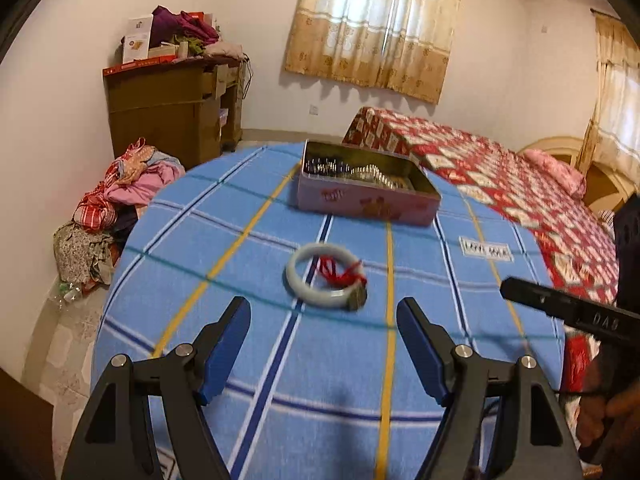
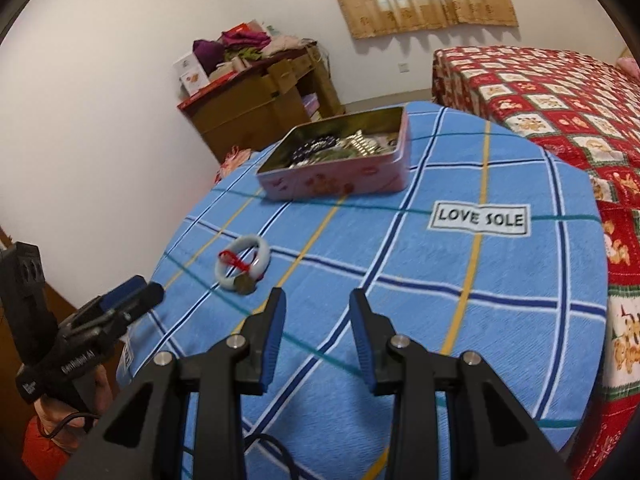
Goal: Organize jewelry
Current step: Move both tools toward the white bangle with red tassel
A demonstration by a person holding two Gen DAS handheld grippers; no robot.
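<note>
White walls (image 1: 260, 40) enclose the room. Upper centre, daylight glows through tan patterned curtains (image 1: 376, 24). At left stands a brown cabinet (image 1: 172, 116) heaped with clothes; at right, a red quilted bed (image 1: 500, 176).

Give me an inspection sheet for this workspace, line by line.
Surface: table under a blue plaid cloth with a LOVE SOLE label.
Job's things: pale bangle with red cord and a small charm, lying on the cloth; open pink tin behind it, jewelry inside.
Clutter: nothing seen on the table.
Grippers: left tool open, just short of the bangle; right tool open, over bare cloth.
Cables: black cable under the right tool.
Surroundings: bed with red quilt, curtains, cabinet piled with clothes, clothes heap on the floor.
</note>
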